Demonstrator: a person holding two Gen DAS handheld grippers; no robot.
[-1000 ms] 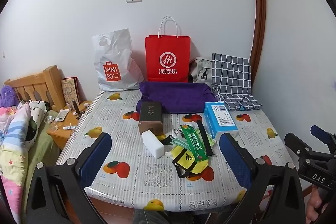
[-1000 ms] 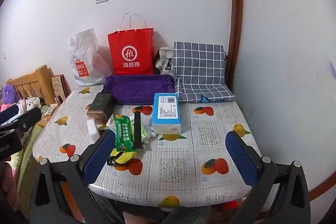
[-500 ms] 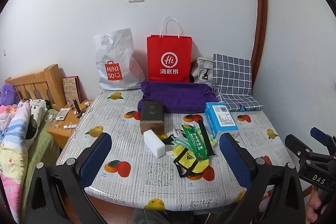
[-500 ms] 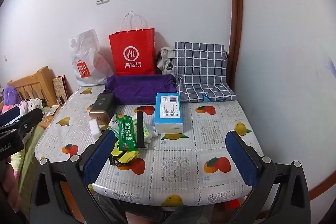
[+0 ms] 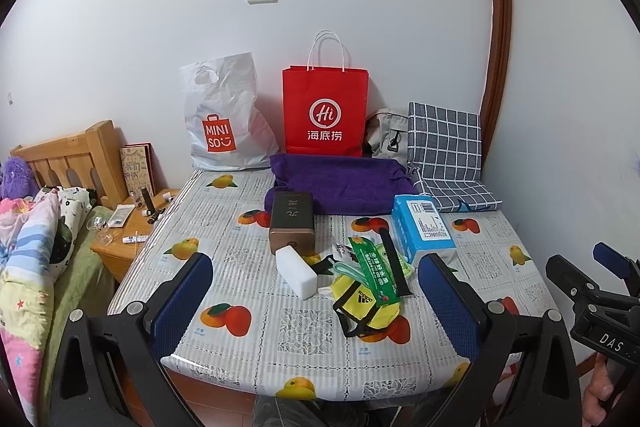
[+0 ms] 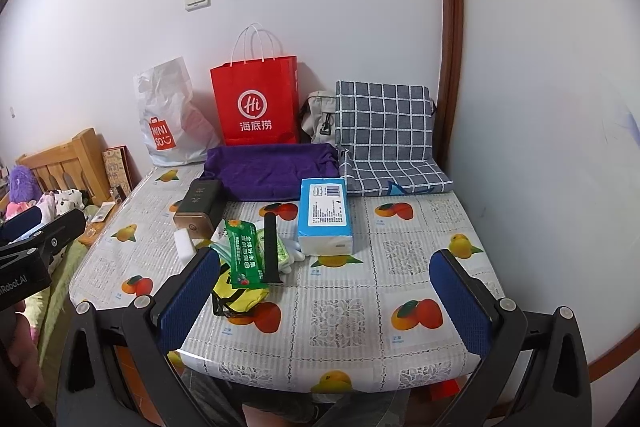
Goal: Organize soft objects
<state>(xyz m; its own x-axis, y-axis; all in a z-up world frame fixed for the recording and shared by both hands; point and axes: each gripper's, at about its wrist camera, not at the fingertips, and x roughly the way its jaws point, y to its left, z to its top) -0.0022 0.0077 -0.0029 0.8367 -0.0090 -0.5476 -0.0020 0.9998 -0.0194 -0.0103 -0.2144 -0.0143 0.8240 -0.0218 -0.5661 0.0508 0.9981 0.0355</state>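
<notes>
The soft things sit in a loose heap near the middle of the bench (image 5: 256, 343): a yellow pouch (image 5: 366, 307) with black straps lies nearest the front edge, a green packet (image 5: 374, 271) rests across its top, and a black strap (image 5: 394, 263) lies along the packet's right side. A white sponge block (image 5: 296, 269) lies just left of the heap, its far end touching a brown box (image 5: 292, 223). A blue tissue pack (image 5: 422, 227) sits just right of the heap. Behind these, a folded purple towel (image 5: 340, 183) lies flat, with a checked cushion (image 5: 444, 143) to its right leaning on the wall and its lower flap spread on the bench. A red paper bag (image 5: 325, 111) and a white plastic bag (image 5: 224, 119) stand against the wall.

Over the last second almost nothing has changed: both views have crept only slightly, and every item lies where it did. That suggests sorting has not begun and the person is probably choosing a first target.

The left gripper (image 5: 316, 291) hangs off the front edge with its jaws wide apart and nothing between them, framing the heap. The right gripper (image 6: 324, 291) hangs likewise, jaws apart and empty, over bare tablecloth right of the heap. The pouch or the sponge looks like the easiest first pick for the left gripper, being nearest.
</notes>
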